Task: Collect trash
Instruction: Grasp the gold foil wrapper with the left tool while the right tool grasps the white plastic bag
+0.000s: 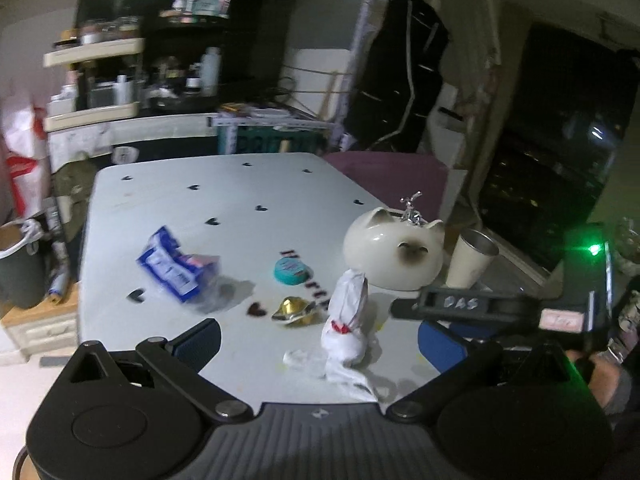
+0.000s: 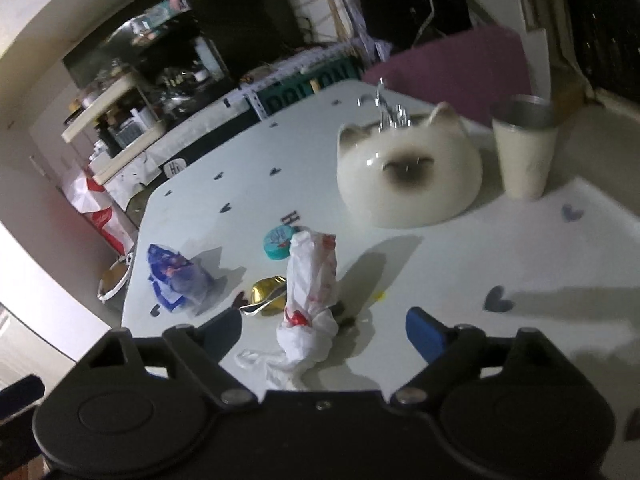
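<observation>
A knotted white plastic bag (image 1: 347, 322) with red print stands on the white table (image 1: 224, 200), between the open fingers of my left gripper (image 1: 320, 346). It also shows in the right wrist view (image 2: 308, 304), between the open fingers of my right gripper (image 2: 324, 330). A crumpled blue and white wrapper (image 1: 176, 270) (image 2: 176, 276) lies to the left. A gold foil piece (image 1: 294, 311) (image 2: 266, 294) lies beside the bag. A teal round lid (image 1: 291, 270) (image 2: 279, 242) lies behind it. Both grippers hold nothing.
A cream cat-shaped bowl (image 1: 394, 254) (image 2: 408, 176) and a cream metal cup (image 1: 472, 258) (image 2: 524, 148) stand at the right. The right gripper's body (image 1: 520, 308) is in the left wrist view. A bin (image 1: 18, 264) stands left of the table; shelves stand behind.
</observation>
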Demonstrator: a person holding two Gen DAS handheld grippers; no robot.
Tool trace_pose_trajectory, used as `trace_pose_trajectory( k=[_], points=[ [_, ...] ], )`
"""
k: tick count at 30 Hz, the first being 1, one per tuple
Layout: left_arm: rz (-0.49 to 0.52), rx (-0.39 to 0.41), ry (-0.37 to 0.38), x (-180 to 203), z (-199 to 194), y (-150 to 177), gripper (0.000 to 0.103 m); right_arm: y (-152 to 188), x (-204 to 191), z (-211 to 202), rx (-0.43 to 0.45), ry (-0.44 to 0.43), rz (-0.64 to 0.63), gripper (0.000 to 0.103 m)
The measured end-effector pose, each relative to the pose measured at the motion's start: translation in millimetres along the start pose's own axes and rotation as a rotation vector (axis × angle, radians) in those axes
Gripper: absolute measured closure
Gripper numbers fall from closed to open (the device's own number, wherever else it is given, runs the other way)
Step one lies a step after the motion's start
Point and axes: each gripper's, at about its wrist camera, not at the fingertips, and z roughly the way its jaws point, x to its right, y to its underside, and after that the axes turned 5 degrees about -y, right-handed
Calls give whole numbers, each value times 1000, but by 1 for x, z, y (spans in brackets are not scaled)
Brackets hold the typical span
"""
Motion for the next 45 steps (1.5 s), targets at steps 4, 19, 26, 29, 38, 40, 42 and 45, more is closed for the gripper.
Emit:
trace_pose_trajectory(
  k=[4, 19, 26, 29, 38, 40, 42, 45],
  points=[
    [16, -10, 28, -12, 28, -8, 0, 6, -2, 32, -18, 13, 29, 14],
    [281, -92, 151, -37, 132, -19, 37, 29, -10, 96, -51, 39, -13, 52],
    [469, -127, 164, -18, 182, -3, 39, 31, 9, 76, -77, 49, -6, 54],
    [527, -131, 152, -10, 200, 2, 39, 35, 16, 67, -85, 53, 6, 55],
    [530, -154, 138, 2, 237, 5, 58, 46, 27, 44, -106, 74, 28, 55],
    [471, -161, 131, 1, 238, 6, 58, 47, 28, 40, -107, 82, 30, 55],
    [429, -165, 125, 1, 234, 8, 58, 47, 28, 36, -109, 92, 29, 55],
    [363, -186, 114, -1, 221, 15, 58, 49, 28, 29, -113, 106, 28, 55]
  ],
)
